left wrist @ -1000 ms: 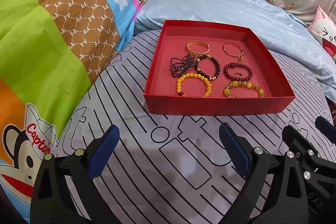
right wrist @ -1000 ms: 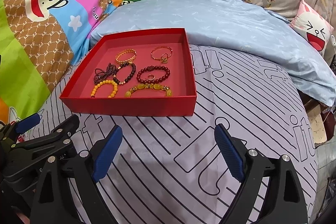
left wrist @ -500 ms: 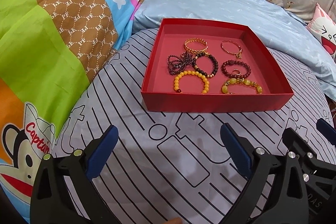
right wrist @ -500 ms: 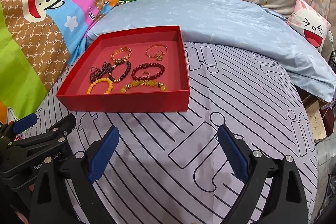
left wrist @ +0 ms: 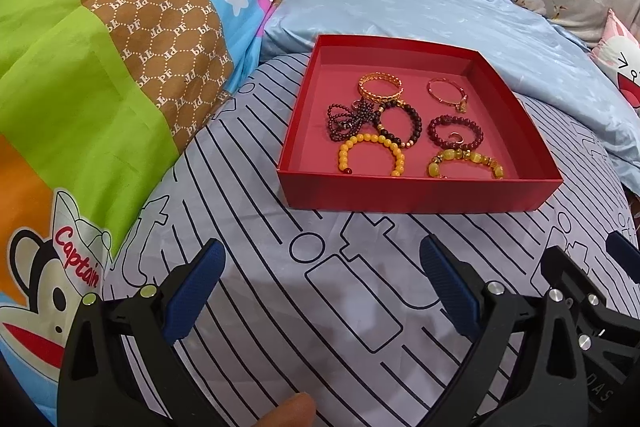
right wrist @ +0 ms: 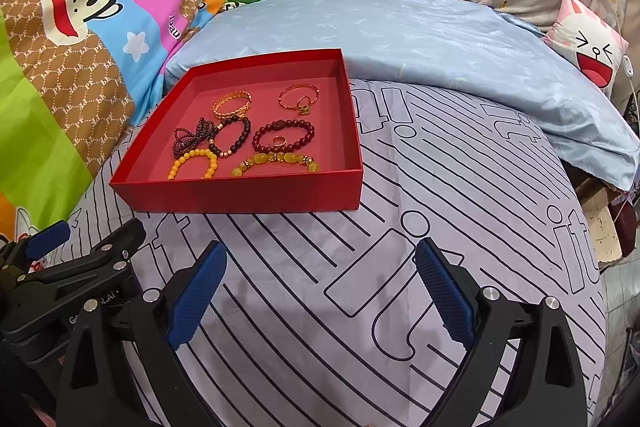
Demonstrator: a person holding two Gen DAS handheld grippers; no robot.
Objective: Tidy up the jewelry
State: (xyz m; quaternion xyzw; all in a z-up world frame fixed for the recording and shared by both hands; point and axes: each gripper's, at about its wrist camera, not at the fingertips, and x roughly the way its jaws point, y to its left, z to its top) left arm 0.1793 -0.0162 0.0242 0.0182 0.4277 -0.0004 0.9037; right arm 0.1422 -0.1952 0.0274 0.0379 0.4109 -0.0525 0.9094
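Red tray of bracelets on a striped bedspread

The red tray (right wrist: 240, 193) sits on a lilac line-patterned cover (right wrist: 400, 227), a pale blue pillow (right wrist: 400, 35) beyond it, a monkey-print quilt (left wrist: 100, 67) to the left. Both the left gripper (left wrist: 322, 291) and right gripper (right wrist: 320, 291) hover near, empty; the right's jaws are opening wide, the left's released.

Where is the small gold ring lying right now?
In both wrist views the small gold ring lies inside the dark red beaded bracelet, on the right side of the red cardboard tray, just behind the chunky yellow stone bracelet.
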